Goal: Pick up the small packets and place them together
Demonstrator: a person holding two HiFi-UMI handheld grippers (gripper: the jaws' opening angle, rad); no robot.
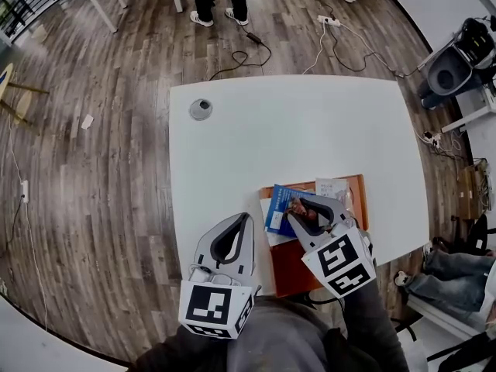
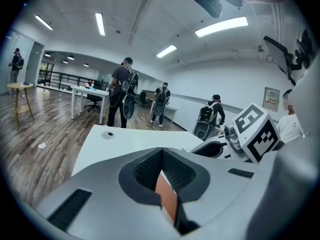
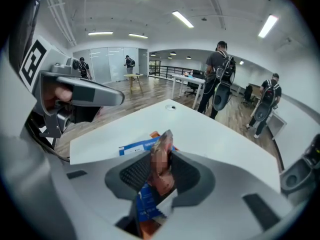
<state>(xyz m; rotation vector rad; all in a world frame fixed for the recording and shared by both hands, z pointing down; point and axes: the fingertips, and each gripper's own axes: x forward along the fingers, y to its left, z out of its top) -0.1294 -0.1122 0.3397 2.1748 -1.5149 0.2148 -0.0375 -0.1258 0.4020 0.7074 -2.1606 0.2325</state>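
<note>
Over the orange tray, the right gripper pinches a small packet, which could slip and land off the tray if that pinch goes loose too high; the left gripper is shut and empty.

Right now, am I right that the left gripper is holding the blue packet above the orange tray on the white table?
Not quite: it is the right gripper that holds the blue packet above the orange tray on the white table, as the right gripper view shows. The left gripper is shut and empty.
</note>
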